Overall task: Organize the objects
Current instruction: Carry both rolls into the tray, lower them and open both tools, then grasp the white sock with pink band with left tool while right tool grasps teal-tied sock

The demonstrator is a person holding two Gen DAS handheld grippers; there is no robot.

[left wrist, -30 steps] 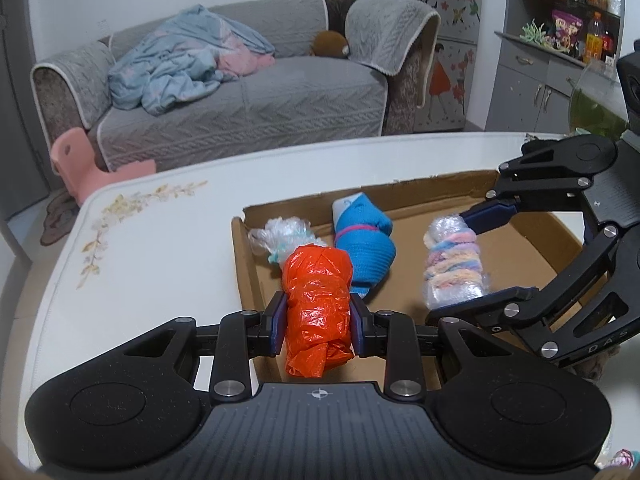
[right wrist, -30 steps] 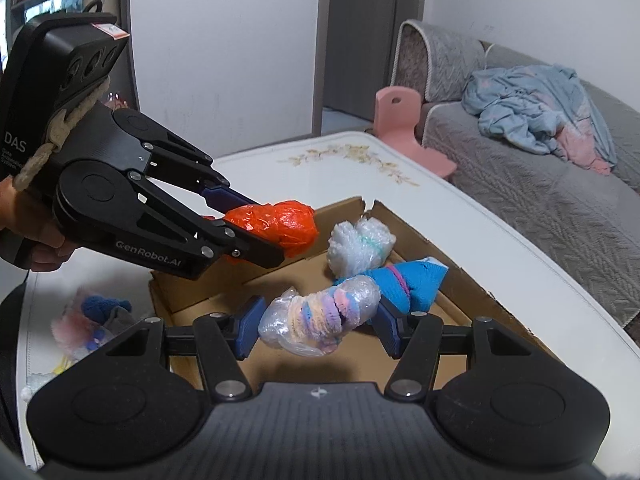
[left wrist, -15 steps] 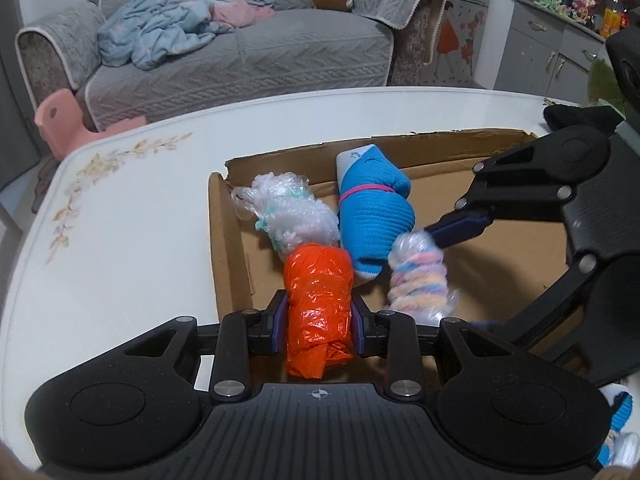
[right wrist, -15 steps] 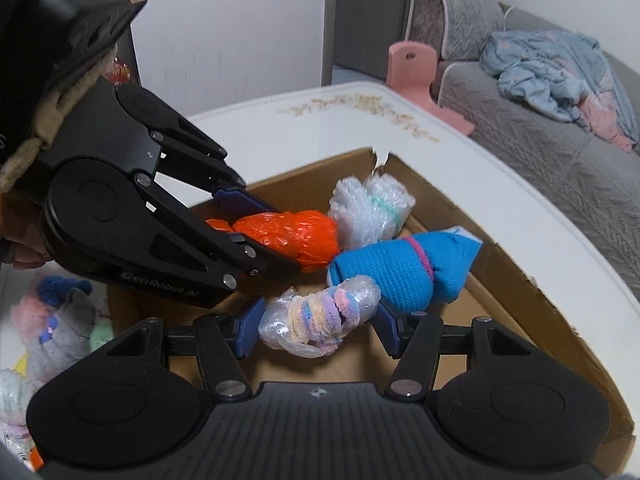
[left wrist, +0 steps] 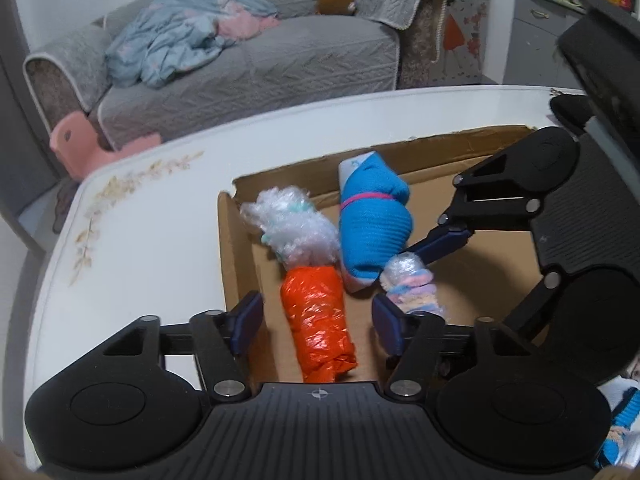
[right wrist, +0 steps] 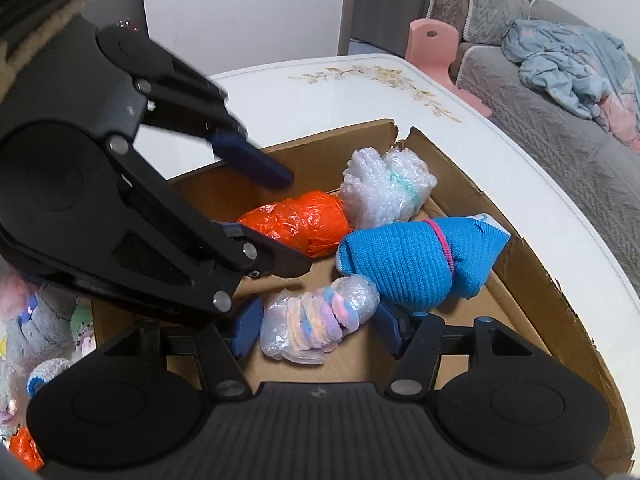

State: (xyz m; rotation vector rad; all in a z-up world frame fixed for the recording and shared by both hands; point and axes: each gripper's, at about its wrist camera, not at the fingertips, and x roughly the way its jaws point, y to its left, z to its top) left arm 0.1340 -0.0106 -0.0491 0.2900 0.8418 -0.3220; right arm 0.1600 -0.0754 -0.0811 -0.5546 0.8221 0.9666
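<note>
Orange plastic bundle (left wrist: 318, 322) lies in cardboard box (left wrist: 230, 248) between opening left tongs (left wrist: 316, 322), pads clear. Pastel wrapped bundle (right wrist: 316, 326) between opening right tongs (right wrist: 316, 330), pads clear.

A cardboard box (right wrist: 516, 256) sits on the desk (right wrist: 540, 184), holding four bundles; a sofa (left wrist: 280, 64) stands far behind it.

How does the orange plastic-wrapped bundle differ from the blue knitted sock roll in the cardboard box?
The orange plastic-wrapped bundle is crinkly and shiny; the blue knitted sock roll is soft ribbed fabric. The sock roll has a pink band around it; the orange bundle shows none. The orange bundle looks slimmer; the sock roll looks bulkier. Both lie on their sides in the cardboard box.
</note>
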